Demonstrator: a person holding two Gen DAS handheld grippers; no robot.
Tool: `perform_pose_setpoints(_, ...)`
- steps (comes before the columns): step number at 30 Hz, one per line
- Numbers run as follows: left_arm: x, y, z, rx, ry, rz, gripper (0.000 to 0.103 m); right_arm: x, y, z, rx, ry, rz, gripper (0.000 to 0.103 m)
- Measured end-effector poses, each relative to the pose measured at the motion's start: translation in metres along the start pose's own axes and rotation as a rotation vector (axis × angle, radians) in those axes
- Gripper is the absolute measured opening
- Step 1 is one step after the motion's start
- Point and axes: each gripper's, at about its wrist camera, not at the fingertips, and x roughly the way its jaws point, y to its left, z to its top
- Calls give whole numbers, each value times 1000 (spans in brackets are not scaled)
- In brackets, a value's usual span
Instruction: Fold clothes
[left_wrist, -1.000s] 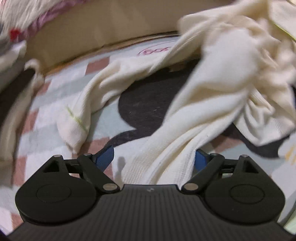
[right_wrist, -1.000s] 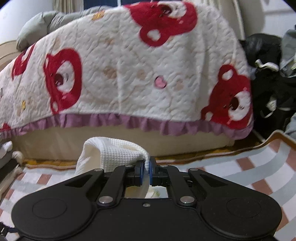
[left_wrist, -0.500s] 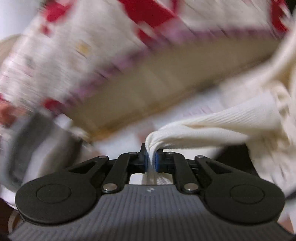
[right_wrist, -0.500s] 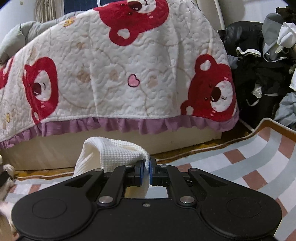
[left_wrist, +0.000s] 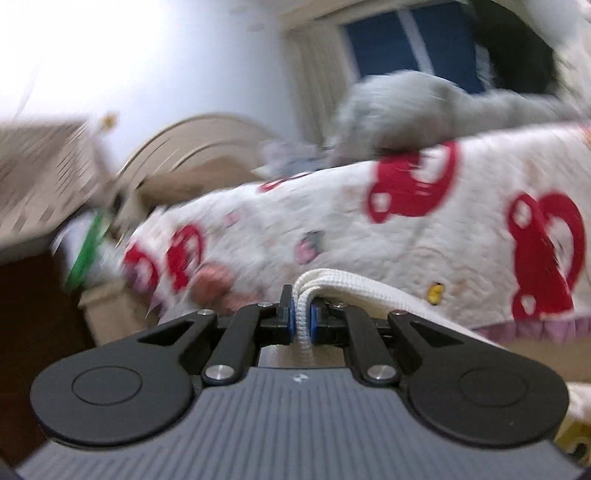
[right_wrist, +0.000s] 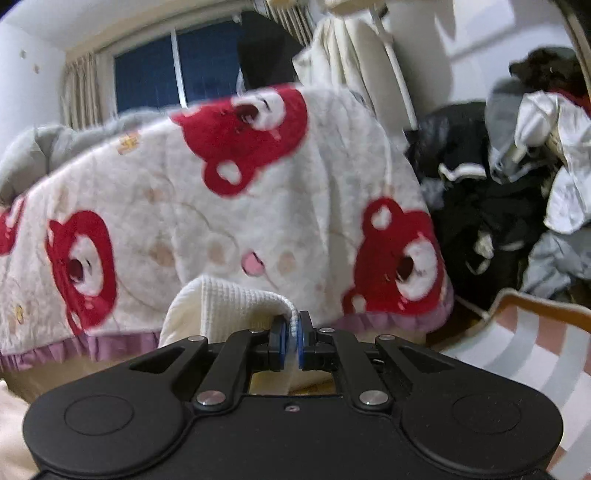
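Note:
A cream waffle-knit garment (left_wrist: 354, 286) is pinched by its ribbed edge in my left gripper (left_wrist: 302, 317), which is shut on it; the cloth runs off to the right and down out of sight. In the right wrist view the same cream garment (right_wrist: 229, 302) bulges up left of my right gripper (right_wrist: 291, 339), which is shut on a fold of it. Both grippers are lifted and face the side of the bed. The rest of the garment hangs below both views, hidden.
A bed with a white quilt printed with red bears (right_wrist: 221, 206) and a purple frill fills the view ahead, a grey duvet (left_wrist: 424, 107) on top. A pile of dark and white clothes (right_wrist: 517, 184) lies at the right. A striped rug (right_wrist: 535, 350) covers the floor.
My left gripper went from open above the garment on the rug to shut on its edge, then swung upward. The right gripper has risen too, still holding the cloth.

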Motion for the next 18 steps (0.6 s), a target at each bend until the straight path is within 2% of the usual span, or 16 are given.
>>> perform_pose_setpoints(1,-6,14,-9,-63,21,11,7,8,-2,-1,-35,104,3,6)
perform_pose_setpoints(3,-4,25,-48,-82,129,30,8,27,-7,-18,-117,354,44,11)
perform_pose_setpoints(4,-3,30,-67,-90,183,39,8,32,-11,-31,-128,421,40,13)
perform_pose_setpoints(5,-2,36,-86,-99,238,48,8,37,-15,-43,-137,487,36,24)
perform_pose_setpoints(7,7,43,-129,-115,366,60,8,48,-24,-60,-113,579,30,26)
perform_pose_setpoints(9,18,46,-170,-162,489,57,9,50,-28,-59,-65,574,58,27)
perform_pose_setpoints(12,25,42,-211,-170,562,95,9,49,-24,-54,-7,529,125,35)
perform_pose_setpoints(14,25,41,-221,-210,542,99,9,45,-5,-54,-33,486,192,40)
perform_pose_setpoints(18,24,39,-239,-292,499,107,9,50,43,-64,-154,452,305,40)
